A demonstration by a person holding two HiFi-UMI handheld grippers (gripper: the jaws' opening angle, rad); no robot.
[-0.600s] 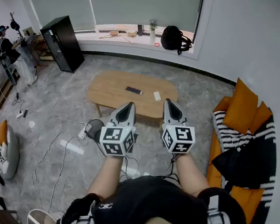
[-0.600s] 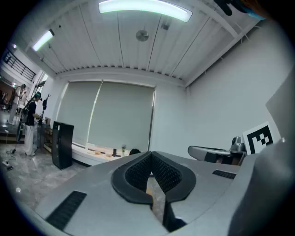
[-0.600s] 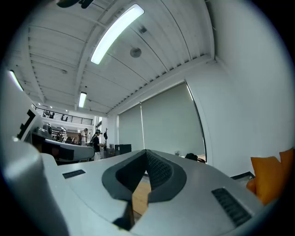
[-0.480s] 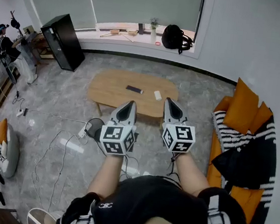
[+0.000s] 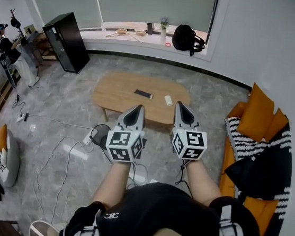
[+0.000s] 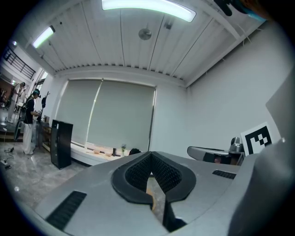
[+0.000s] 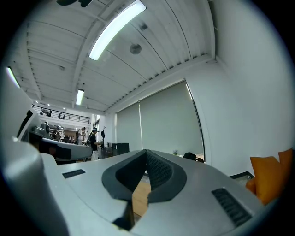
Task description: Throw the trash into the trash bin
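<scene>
Left gripper [image 5: 136, 109] and right gripper [image 5: 182, 107] level, closed, empty.
Head view: both side by side short of the table [image 5: 113, 92], where a white scrap [image 5: 168, 100] lies near a dark flat item [image 5: 142, 94]; a dark tub [image 5: 98, 134], perhaps the bin, stands on the floor beside the left gripper. Left gripper view: jaw tips meet, nothing between. Right gripper view: likewise.

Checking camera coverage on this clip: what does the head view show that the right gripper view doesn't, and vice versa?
Only the head view: a dark flat item and a small white item on the wooden table, and floor cables. Only the right gripper view: the ceiling light strip and, on the right gripper, jaws closed on nothing. Both: the black bag on the sill and an orange cushion.
</scene>
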